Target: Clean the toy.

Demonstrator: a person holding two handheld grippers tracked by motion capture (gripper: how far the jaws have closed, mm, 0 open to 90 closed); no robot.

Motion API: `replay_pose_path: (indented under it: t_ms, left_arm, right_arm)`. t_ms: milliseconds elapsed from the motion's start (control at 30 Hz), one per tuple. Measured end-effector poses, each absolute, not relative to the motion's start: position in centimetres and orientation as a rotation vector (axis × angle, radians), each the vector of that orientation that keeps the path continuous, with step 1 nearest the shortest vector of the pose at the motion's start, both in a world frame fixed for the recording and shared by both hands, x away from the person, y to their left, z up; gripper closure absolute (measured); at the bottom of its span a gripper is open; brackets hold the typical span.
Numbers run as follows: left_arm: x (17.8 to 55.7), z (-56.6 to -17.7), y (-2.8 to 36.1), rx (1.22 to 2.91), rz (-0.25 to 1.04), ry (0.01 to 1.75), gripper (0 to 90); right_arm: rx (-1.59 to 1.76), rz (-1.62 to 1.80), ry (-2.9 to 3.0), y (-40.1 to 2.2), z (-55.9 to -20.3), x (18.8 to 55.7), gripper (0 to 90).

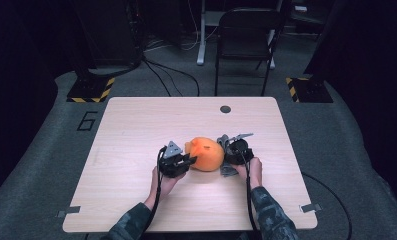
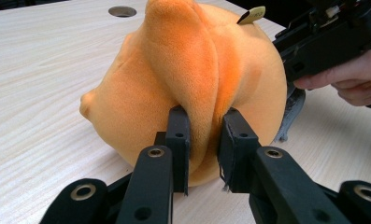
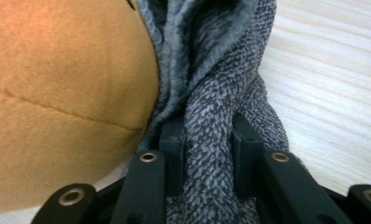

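Observation:
An orange plush toy (image 1: 206, 153) lies in the middle of the light wooden table (image 1: 136, 130). In the left gripper view a soft fold of the orange plush toy (image 2: 192, 79) is pinched between the black pads, so my left gripper (image 2: 204, 144) is shut on it. At the toy's left side in the high view sits that left gripper (image 1: 186, 161). My right gripper (image 3: 206, 140) is shut on a grey knitted cloth (image 3: 216, 93) that lies against the toy (image 3: 57, 93). At the toy's right side is the right gripper (image 1: 232, 152) with the grey cloth (image 1: 229, 170) beneath it.
A round cable hole (image 1: 225, 109) is set in the table's far side. Behind the table stands a dark folding chair (image 1: 246, 35). Metal clips (image 1: 310, 207) sit at the near corners. The person's right hand (image 2: 351, 84) holds the other gripper close behind the toy.

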State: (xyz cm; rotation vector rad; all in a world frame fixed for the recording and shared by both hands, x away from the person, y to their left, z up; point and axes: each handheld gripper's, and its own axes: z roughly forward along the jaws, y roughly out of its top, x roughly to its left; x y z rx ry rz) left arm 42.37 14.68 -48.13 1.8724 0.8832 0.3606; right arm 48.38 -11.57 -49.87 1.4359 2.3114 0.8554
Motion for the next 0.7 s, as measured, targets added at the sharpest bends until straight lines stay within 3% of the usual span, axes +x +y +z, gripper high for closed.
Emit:
replay_pose_path:
  t_ms: [300, 467, 700]
  left_arm:
    - [42.5, -48.2, 14.8, 1.855, 0.362, 0.895, 74.4]
    - [42.4, -48.2, 14.8, 1.856, 0.363, 0.894, 74.2]
    - [42.7, -48.4, 15.1, 1.863, 0.361, 0.890, 72.0]
  right_arm:
    - [1.401, 1.070, 2.170, -13.9, -44.5, 47.1, 72.2]
    - [1.287, 1.186, 2.187, -12.0, -41.5, 45.5, 72.2]
    - [1.221, 1.130, 2.292, -8.8, -42.7, 45.1, 72.1]
